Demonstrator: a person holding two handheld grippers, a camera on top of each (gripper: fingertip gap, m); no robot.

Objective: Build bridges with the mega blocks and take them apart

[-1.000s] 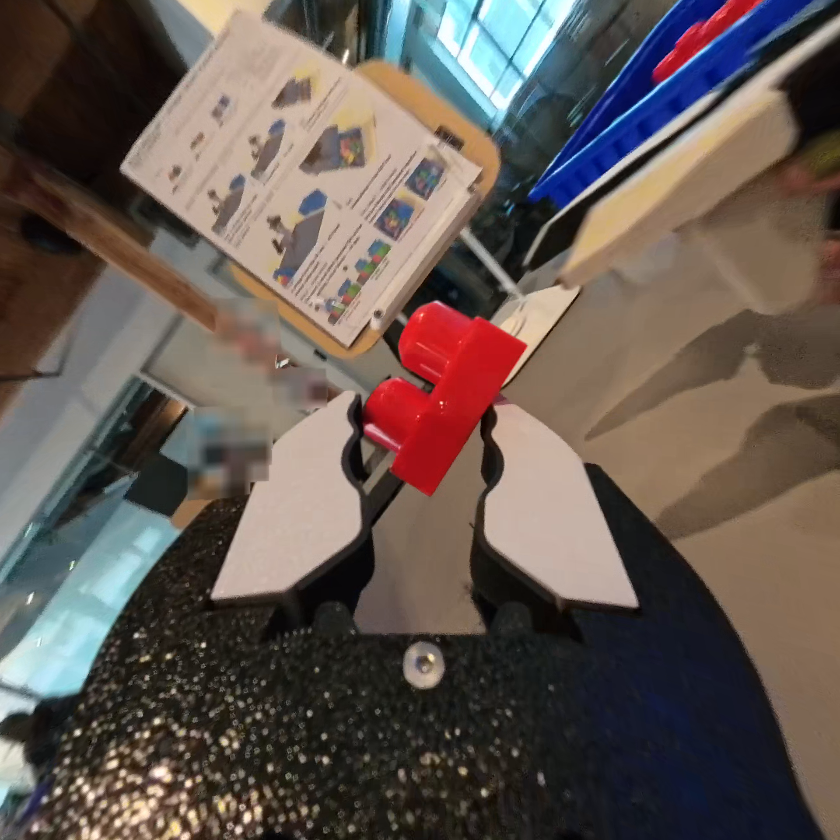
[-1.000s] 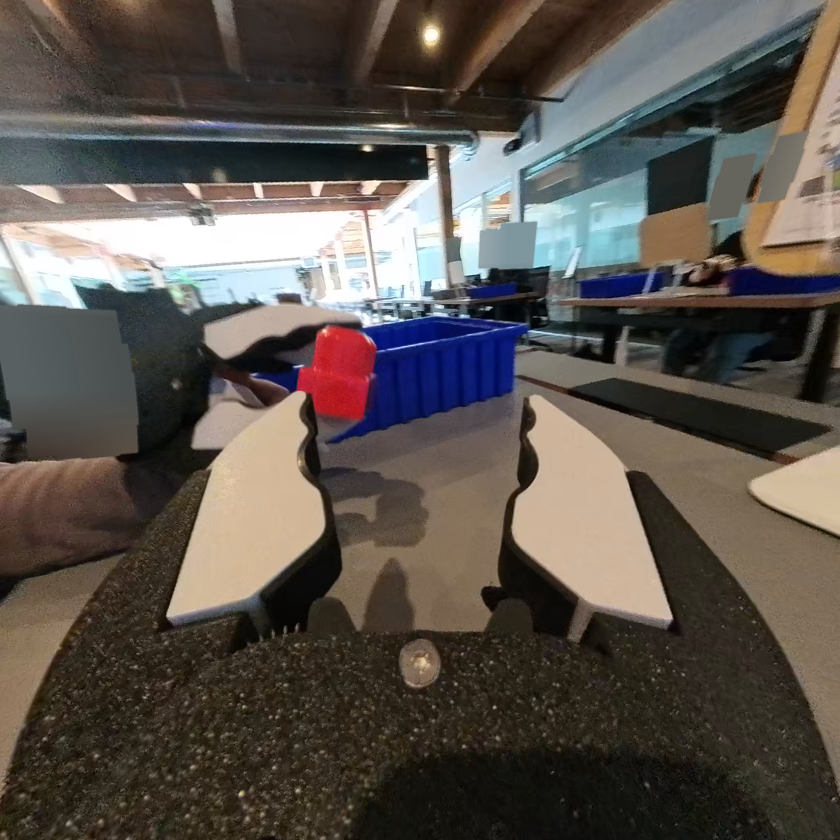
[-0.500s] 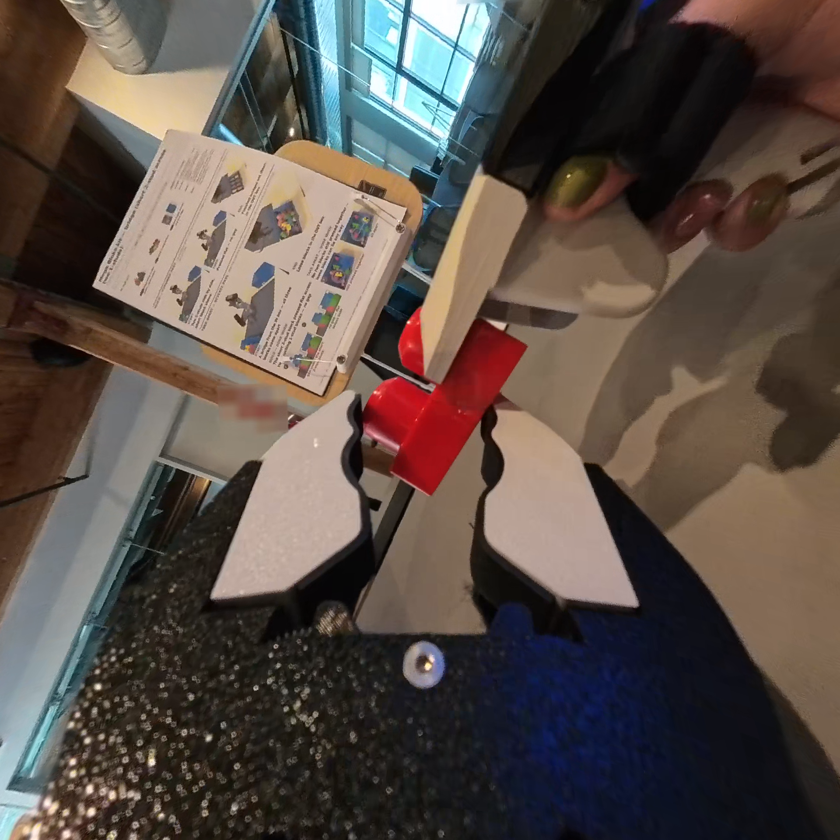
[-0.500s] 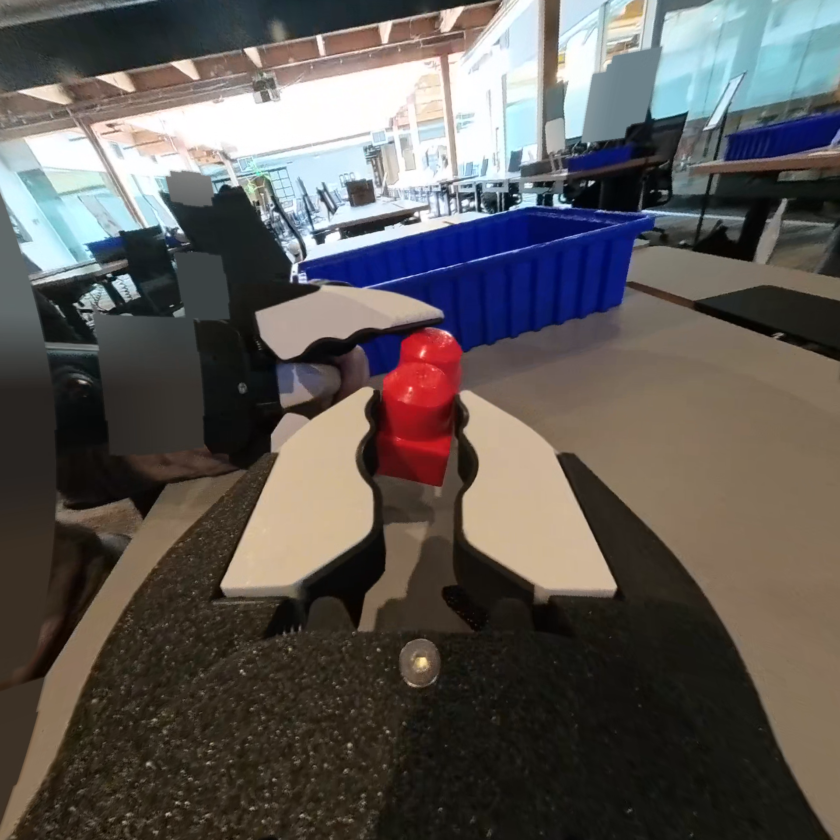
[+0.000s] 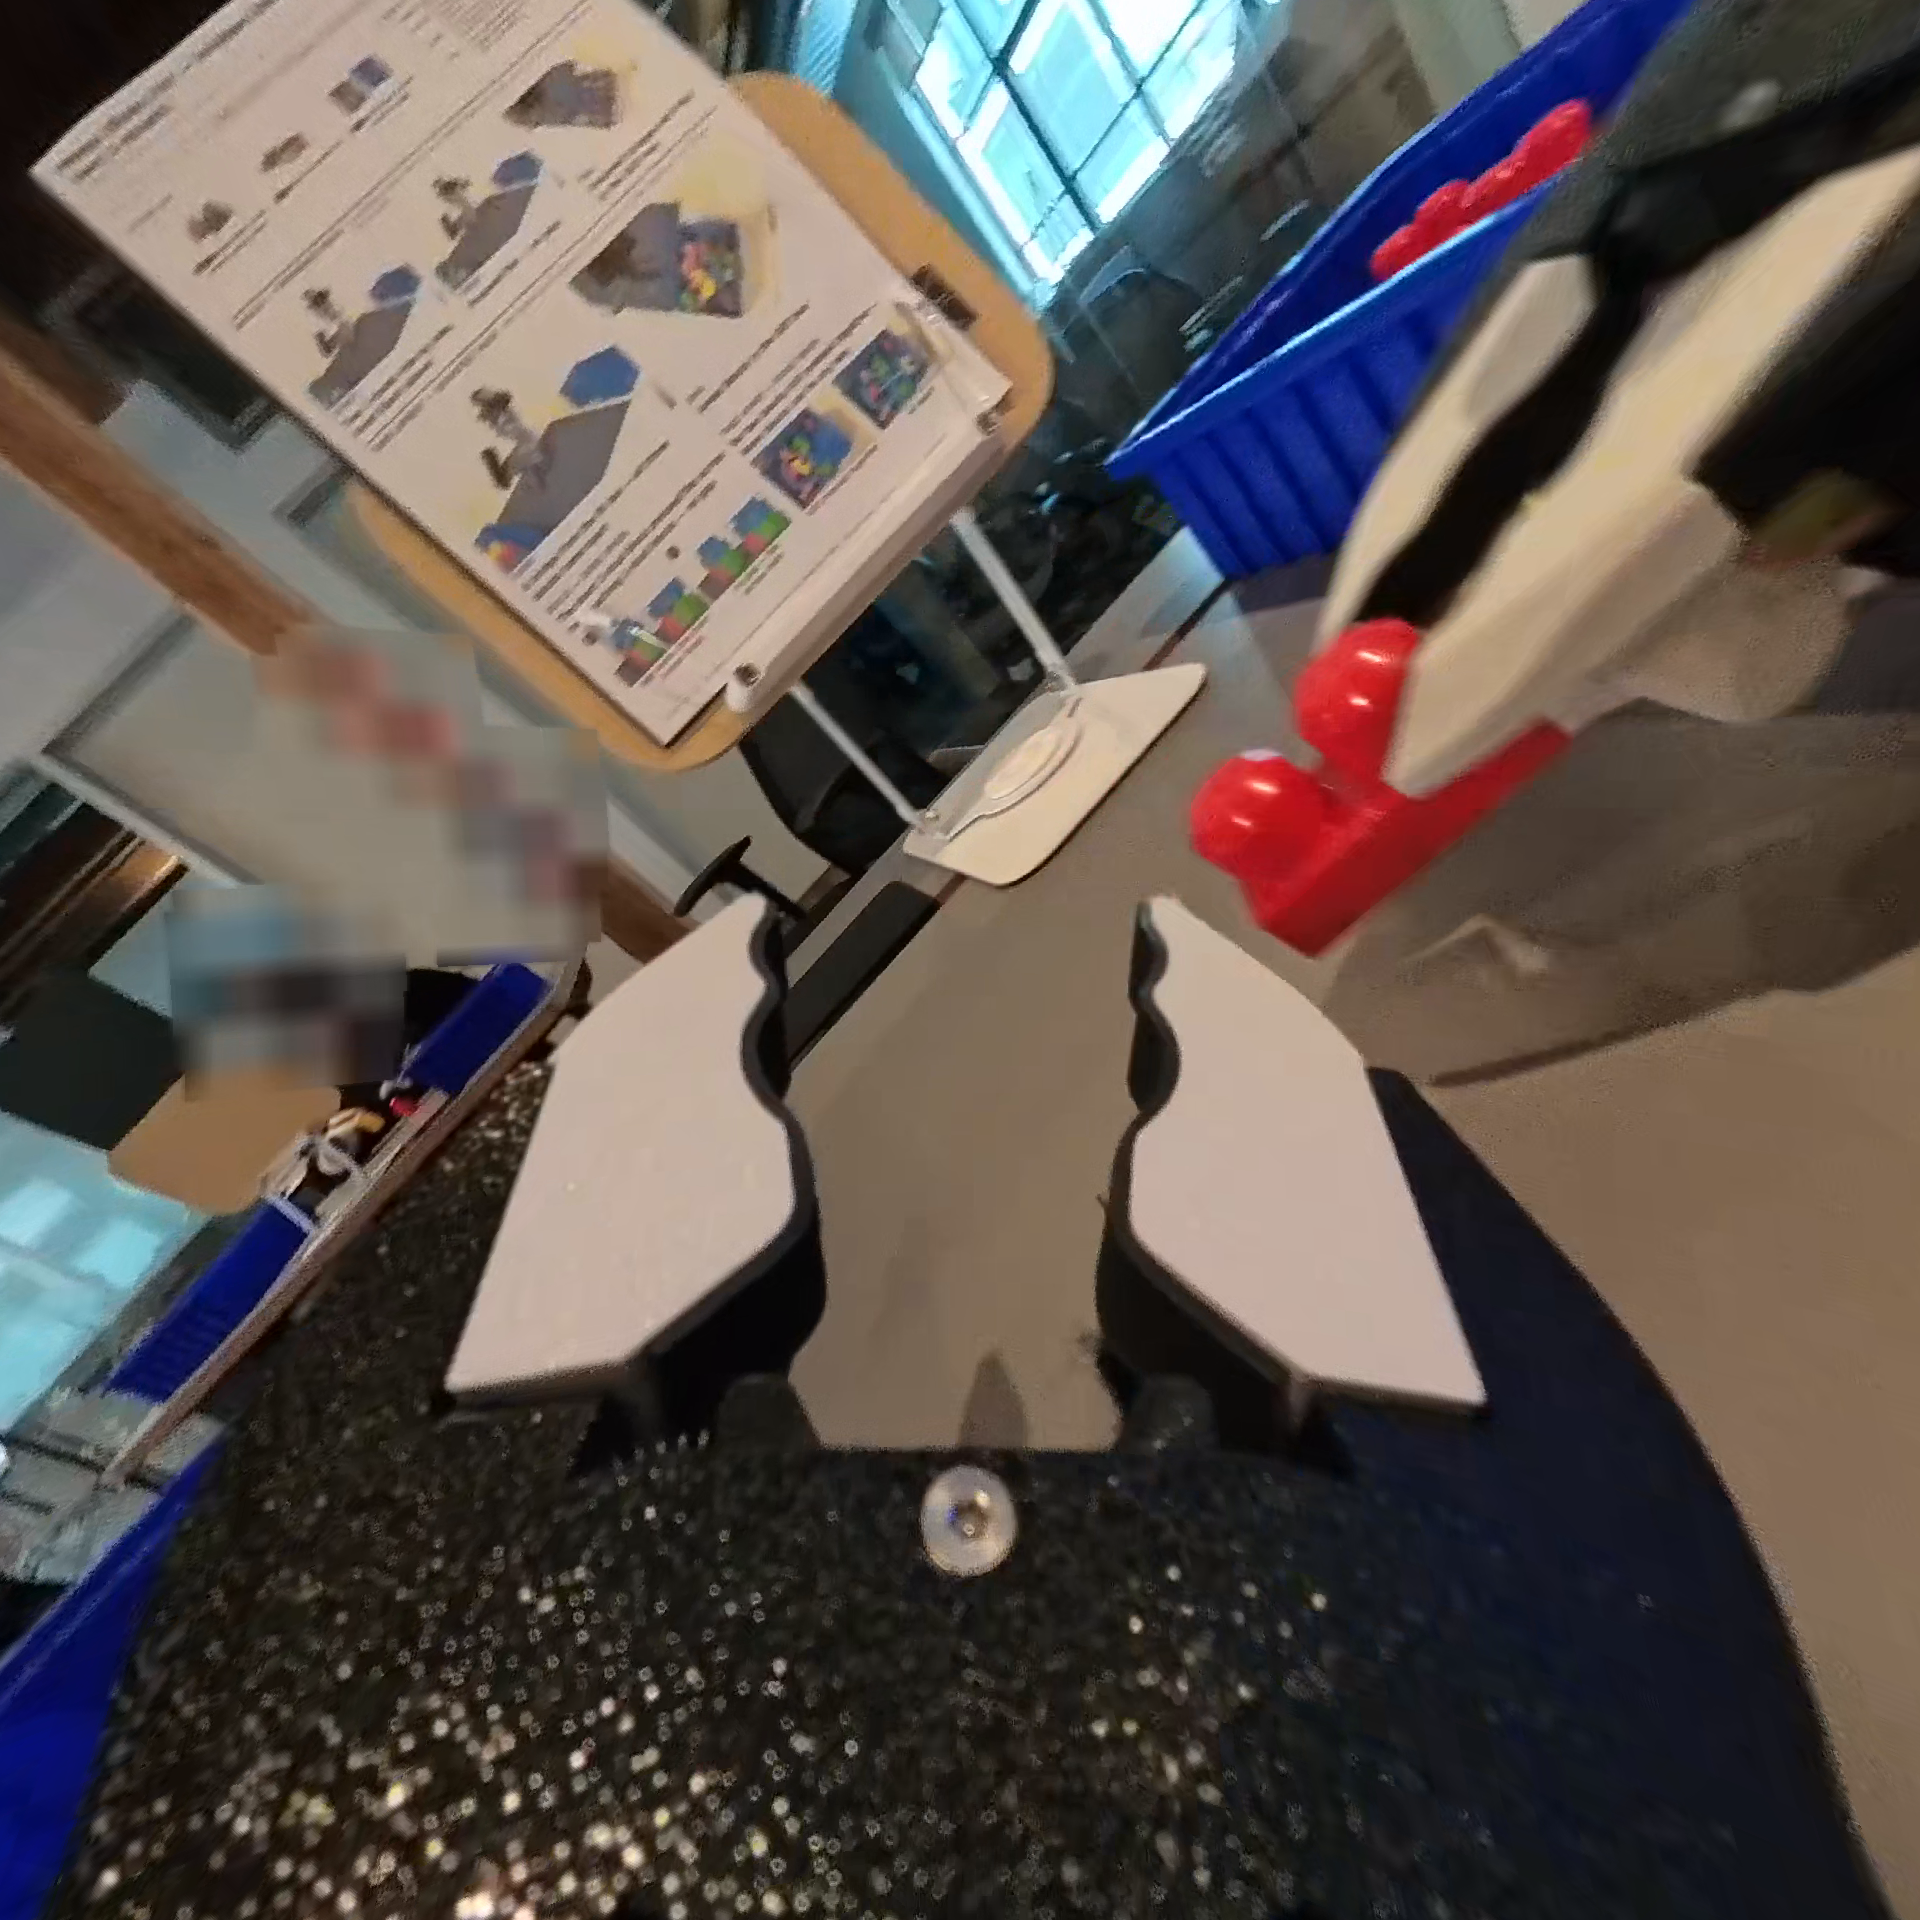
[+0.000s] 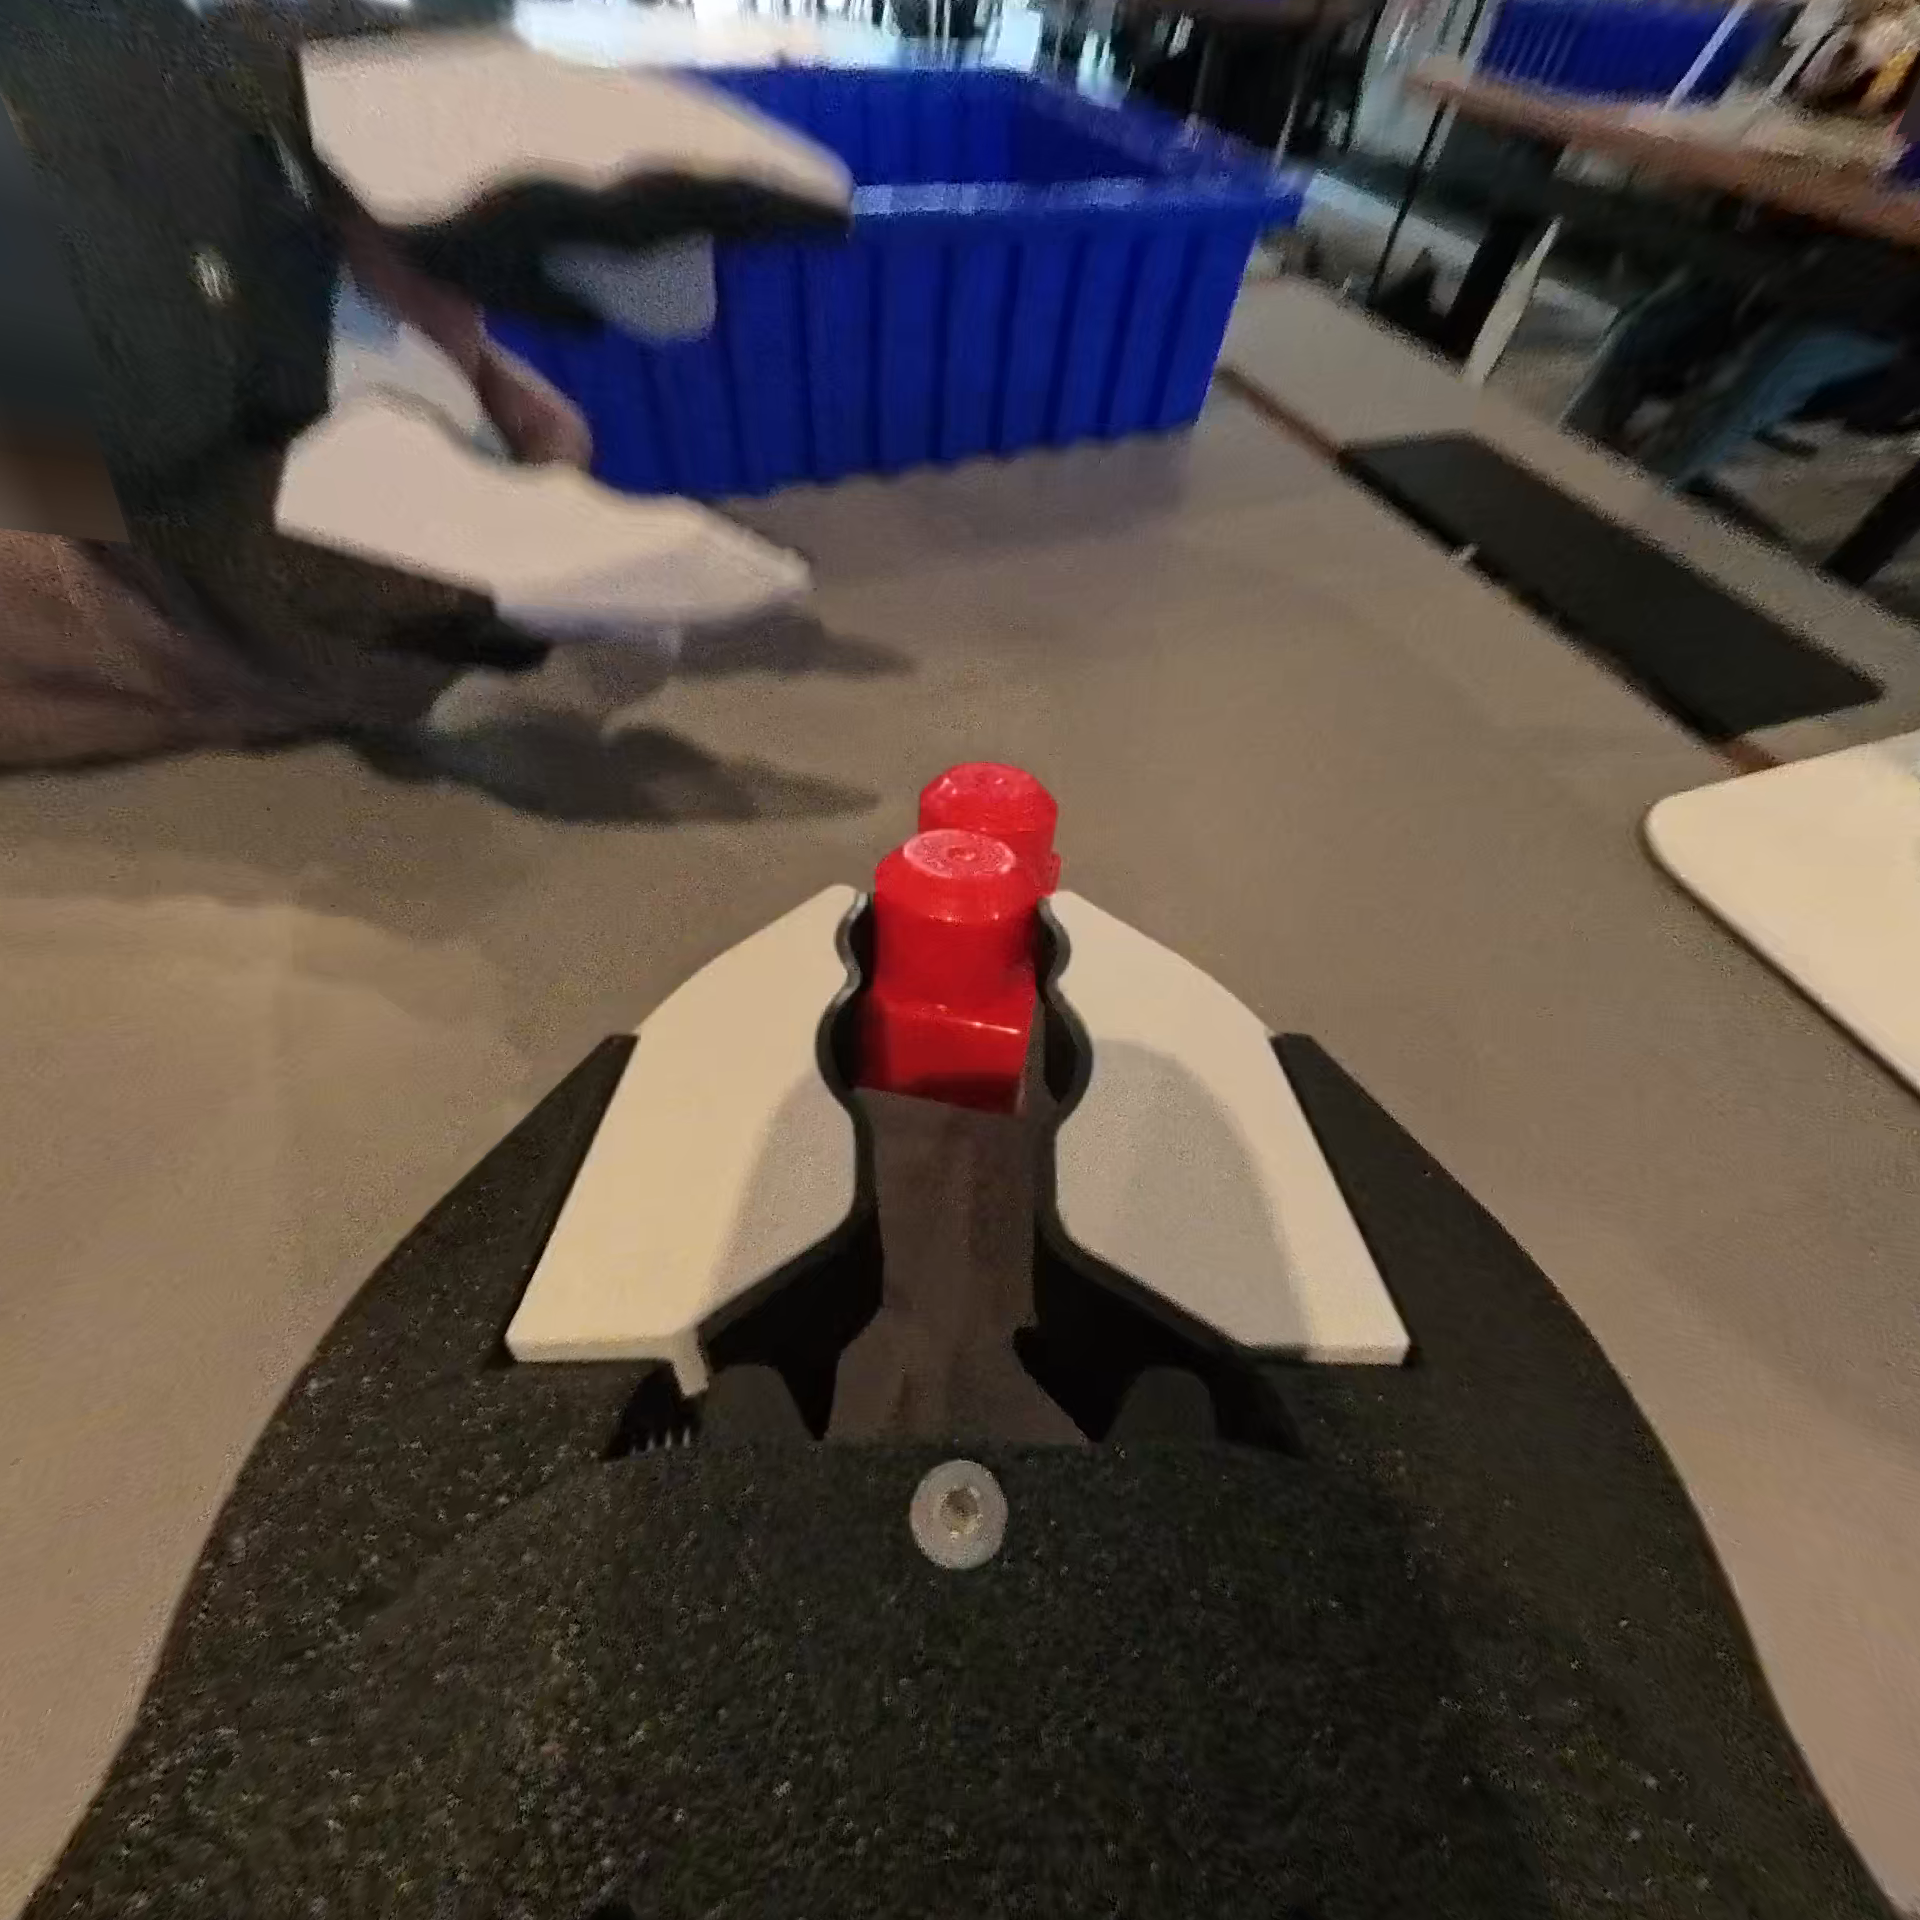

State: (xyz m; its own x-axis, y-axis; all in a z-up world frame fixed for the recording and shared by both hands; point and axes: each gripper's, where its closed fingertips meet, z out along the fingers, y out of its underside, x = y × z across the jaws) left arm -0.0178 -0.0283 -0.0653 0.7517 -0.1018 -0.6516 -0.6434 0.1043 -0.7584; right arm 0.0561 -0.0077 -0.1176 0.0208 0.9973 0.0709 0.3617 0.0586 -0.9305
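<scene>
A red two-stud mega block (image 6: 951, 977) sits upright between the fingers of my right gripper (image 6: 948, 914), which is shut on it low over the grey table (image 6: 1247, 831). The same block (image 5: 1320, 821) shows in the left wrist view at upper right, held by the right gripper (image 5: 1382, 707). My left gripper (image 5: 951, 920) is open and empty, its jaws wide apart. It also shows in the right wrist view (image 6: 821, 384) at upper left, open, with a hand behind it.
A blue bin (image 6: 935, 312) stands at the table's far side; in the left wrist view the bin (image 5: 1299, 416) holds red blocks (image 5: 1475, 197). An instruction sheet on a stand (image 5: 582, 343) with a white base (image 5: 1049, 769) stands ahead. A black mat (image 6: 1600, 582) and a white plate edge (image 6: 1808, 883) lie to the right.
The red block passed from my left gripper to my right. The right gripper closed on it, the left opened and drew back, and the right lowered the block toward the table.
</scene>
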